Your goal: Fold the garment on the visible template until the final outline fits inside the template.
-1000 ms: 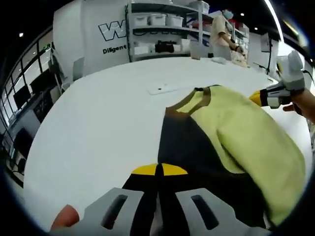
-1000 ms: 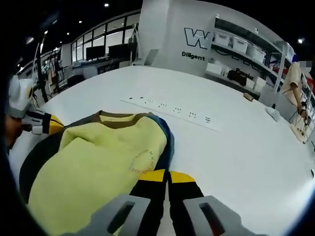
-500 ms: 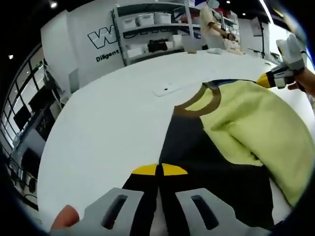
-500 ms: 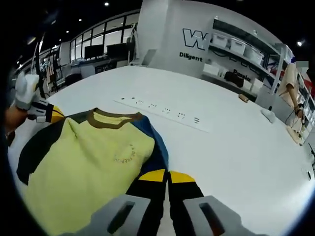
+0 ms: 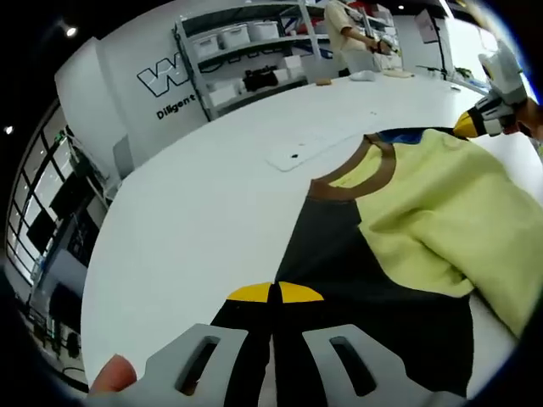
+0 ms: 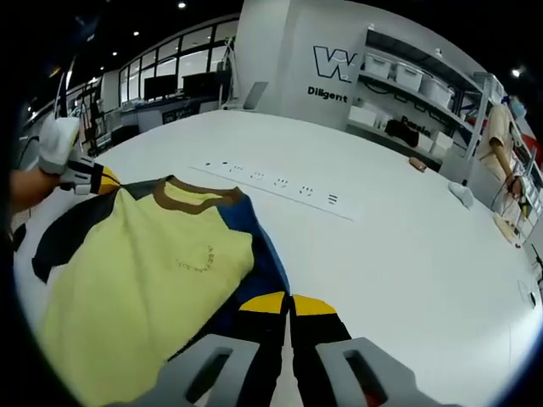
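Note:
A yellow shirt (image 5: 424, 203) with a brown collar (image 5: 352, 174), one black sleeve and one blue sleeve lies spread on the white table (image 5: 195, 220). My left gripper (image 5: 276, 292) is shut on the black sleeve (image 5: 339, 263), whose cloth runs down between the jaws. My right gripper (image 6: 288, 303) is shut on the blue sleeve edge (image 6: 259, 271) at the shirt's (image 6: 144, 271) other side. The right gripper (image 5: 475, 125) shows at the far side in the left gripper view. In the right gripper view the left gripper (image 6: 93, 176) shows beyond the collar (image 6: 199, 197).
A flat white power strip (image 6: 280, 182) lies on the table beyond the collar, also seen as the strip (image 5: 297, 153). Shelves with bins (image 5: 246, 51) line the back wall. A person (image 5: 348, 34) stands at a far bench. The table (image 6: 424, 254) stretches wide to the right.
Both grippers have drawn apart with the sleeves. The shirt, bunched a second ago, now lies flatter and wider with its collar and front showing.

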### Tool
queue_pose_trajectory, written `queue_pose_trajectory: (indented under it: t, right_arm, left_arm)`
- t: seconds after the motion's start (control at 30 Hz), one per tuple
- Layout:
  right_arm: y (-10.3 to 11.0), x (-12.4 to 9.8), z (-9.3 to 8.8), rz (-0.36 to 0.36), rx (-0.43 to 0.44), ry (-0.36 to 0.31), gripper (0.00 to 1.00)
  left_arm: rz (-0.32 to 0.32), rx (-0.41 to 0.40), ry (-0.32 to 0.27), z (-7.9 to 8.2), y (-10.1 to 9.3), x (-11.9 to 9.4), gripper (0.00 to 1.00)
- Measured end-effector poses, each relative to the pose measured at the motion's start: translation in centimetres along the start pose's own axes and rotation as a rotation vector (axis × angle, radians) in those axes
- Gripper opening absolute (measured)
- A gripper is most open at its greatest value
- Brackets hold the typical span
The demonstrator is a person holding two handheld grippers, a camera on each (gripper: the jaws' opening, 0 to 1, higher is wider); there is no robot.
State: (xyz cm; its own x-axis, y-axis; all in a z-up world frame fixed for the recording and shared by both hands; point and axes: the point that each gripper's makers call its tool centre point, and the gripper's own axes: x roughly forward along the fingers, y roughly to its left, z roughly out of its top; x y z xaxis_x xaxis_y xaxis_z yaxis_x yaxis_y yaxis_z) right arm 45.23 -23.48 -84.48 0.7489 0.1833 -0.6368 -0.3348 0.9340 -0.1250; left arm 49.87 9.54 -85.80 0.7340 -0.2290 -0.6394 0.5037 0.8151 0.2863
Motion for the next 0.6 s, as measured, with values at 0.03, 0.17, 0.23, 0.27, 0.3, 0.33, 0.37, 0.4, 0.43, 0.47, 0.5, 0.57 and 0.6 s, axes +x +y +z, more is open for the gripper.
queue_pose_trajectory:
  t: [0.03,0.17,0.23,0.27,0.3,0.33,0.37,0.4,0.43,0.47,0.5,0.57,0.6]
  right_arm:
    - [0.0,0.0,0.0,0.0,-0.001,0.001,0.0]
    - [0.0,-0.1,0.0,0.002,0.004,0.002,0.0]
    - [-0.1,-0.2,0.0,0.006,0.008,0.001,0.0]
    - [0.0,-0.2,0.0,0.007,0.009,0.003,0.0]
    - [-0.1,-0.2,-0.1,0.008,0.009,0.003,0.0]
    - [-0.1,-0.2,-0.1,0.009,0.008,0.004,0.0]
    - [0.0,-0.2,-0.2,0.011,0.01,0.007,0.0]
    - [-0.1,-0.2,-0.4,0.013,0.012,0.011,0.0]
    - [-0.1,-0.2,-0.4,0.014,0.014,0.013,0.0]
    - [0.0,-0.2,-0.6,0.017,0.018,0.017,0.0]
    - [0.1,-0.2,-0.6,0.019,0.018,0.019,0.0]
    - [0.3,-0.2,-0.8,0.023,0.019,0.027,0.0]
    - [0.3,-0.2,-0.8,0.023,0.018,0.028,0.0]
  left_arm:
    - [0.001,0.004,0.0,0.1,0.1,0.1,0.0]
    - [0.002,0.031,0.0,0.7,0.4,0.9,0.0]
    - [0.004,0.044,0.001,1.2,0.6,1.4,0.0]
    - [0.004,0.049,0.001,1.3,0.7,1.5,0.0]
    - [0.004,0.05,0.001,1.3,0.8,1.6,0.0]
    - [0.006,0.053,-0.002,1.6,1.1,2.0,0.0]
    - [0.008,0.061,-0.002,1.7,1.2,2.2,0.0]
    - [0.008,0.066,-0.001,1.9,1.3,2.5,0.0]
    - [0.008,0.067,-0.003,1.9,1.3,2.6,0.0]
    - [0.007,0.068,-0.005,1.9,1.4,2.7,0.0]
    - [0.009,0.07,-0.012,2.1,1.5,2.9,0.0]
    - [0.01,0.074,-0.022,2.3,1.6,3.3,0.0]
    - [0.01,0.074,-0.022,2.4,1.6,3.4,0.0]
